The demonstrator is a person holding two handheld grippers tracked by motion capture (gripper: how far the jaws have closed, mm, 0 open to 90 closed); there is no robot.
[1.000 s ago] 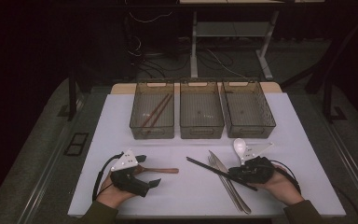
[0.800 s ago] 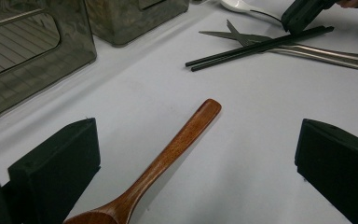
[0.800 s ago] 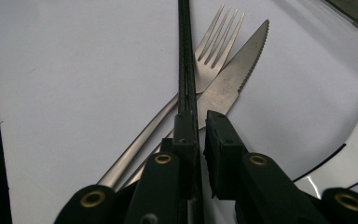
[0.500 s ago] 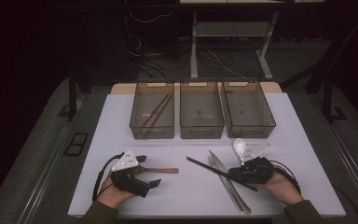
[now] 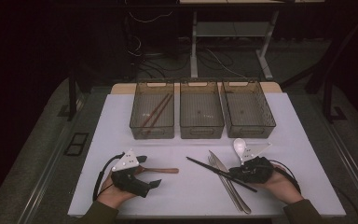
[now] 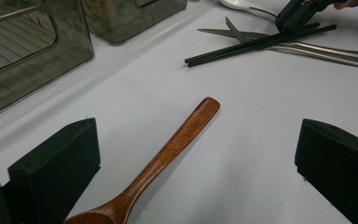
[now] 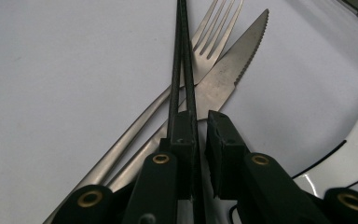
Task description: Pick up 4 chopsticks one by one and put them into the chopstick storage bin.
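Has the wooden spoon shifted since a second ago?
No. The wooden spoon lies at the same spot below the left bin, beside the left gripper.

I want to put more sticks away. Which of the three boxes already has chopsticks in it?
The left box. Brown chopsticks lie inside it; the other two hold none.

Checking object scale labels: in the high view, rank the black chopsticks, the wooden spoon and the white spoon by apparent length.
1. Black chopsticks, clearly longest.
2. Wooden spoon and white spoon: unsure, each partly hidden by a gripper.
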